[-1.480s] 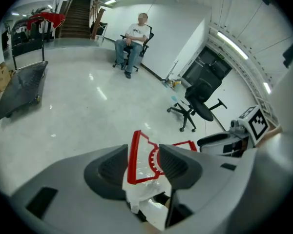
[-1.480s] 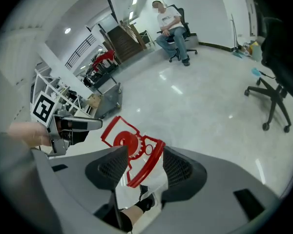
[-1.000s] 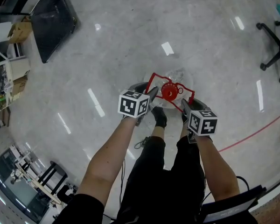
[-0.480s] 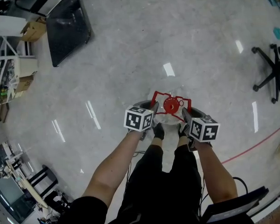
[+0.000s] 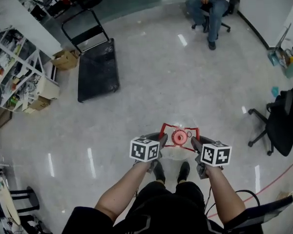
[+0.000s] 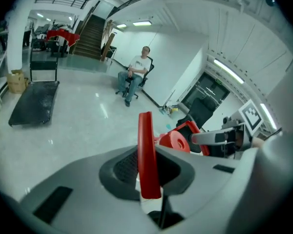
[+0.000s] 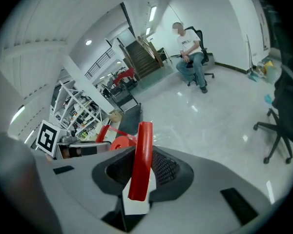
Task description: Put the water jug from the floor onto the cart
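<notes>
Left gripper [image 5: 158, 136]: grey moulded shell, black ribbed pads [image 6: 124, 167], white cube with black square markers [image 5: 145, 149]. Right gripper [image 5: 195, 143], at its 3 o'clock: identical grey shell, matching marker cube [image 5: 216, 155]. Clothing, 6 o'clock: black short sleeves [image 5: 85, 221], black trousers [image 5: 171, 208], black shoes [image 5: 159, 171].

The floor [image 5: 151, 96] is pale grey, polished stone, glossy with streaks of reflected ceiling light. At 11 o'clock in the head view a flat black platform cart [image 5: 97, 71] stands on it, its handle upright at the far end, with a cardboard box [image 5: 66, 59] just beside it. A white shelving unit [image 5: 14, 74] stands at 9 o'clock. At 1 o'clock a person [image 5: 210, 4] sits in an office chair [image 5: 233, 3]; a second, black office chair [image 5: 278, 123] stands at 3 o'clock. A red line [image 5: 273, 175] crosses the floor at 4 o'clock.
</notes>
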Demonstrator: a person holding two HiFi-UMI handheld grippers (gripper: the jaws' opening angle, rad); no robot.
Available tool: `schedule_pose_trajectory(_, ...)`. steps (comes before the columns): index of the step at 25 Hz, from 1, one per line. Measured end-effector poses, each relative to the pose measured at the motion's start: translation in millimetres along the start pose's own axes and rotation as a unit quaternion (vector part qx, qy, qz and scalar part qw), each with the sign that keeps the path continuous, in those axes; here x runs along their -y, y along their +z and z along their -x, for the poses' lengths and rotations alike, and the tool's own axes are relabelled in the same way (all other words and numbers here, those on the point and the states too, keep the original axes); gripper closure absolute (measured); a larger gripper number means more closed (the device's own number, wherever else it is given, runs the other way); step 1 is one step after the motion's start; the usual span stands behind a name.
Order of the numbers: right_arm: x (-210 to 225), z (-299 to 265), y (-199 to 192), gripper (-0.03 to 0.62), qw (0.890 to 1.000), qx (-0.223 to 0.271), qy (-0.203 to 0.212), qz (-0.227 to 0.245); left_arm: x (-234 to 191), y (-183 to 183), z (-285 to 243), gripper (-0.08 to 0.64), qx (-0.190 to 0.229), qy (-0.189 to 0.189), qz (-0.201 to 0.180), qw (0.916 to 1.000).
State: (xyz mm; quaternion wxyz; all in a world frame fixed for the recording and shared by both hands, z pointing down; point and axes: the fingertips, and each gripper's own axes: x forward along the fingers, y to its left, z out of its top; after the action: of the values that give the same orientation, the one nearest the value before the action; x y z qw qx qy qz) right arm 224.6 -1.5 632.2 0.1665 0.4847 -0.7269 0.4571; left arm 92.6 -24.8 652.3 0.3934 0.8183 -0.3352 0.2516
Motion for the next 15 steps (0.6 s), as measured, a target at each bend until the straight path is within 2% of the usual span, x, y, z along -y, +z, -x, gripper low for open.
schedule_pose_trajectory(6,-56,37,80,0.502,0.997,0.045,0.026,0.056,20,79,64,0.514,0.077,0.014,-0.014,0.9969)
schedule_pose_trajectory(11,-87,39,121,0.502,0.991,0.062,0.058,0.105,17,112,92,0.512,0.126,0.035,-0.003,0.9915)
schedule_pose_trajectory(15,-105,32,142,0.502,0.985,0.059,0.084,0.136,10,127,108,0.512,0.148,0.062,0.008,0.9870)
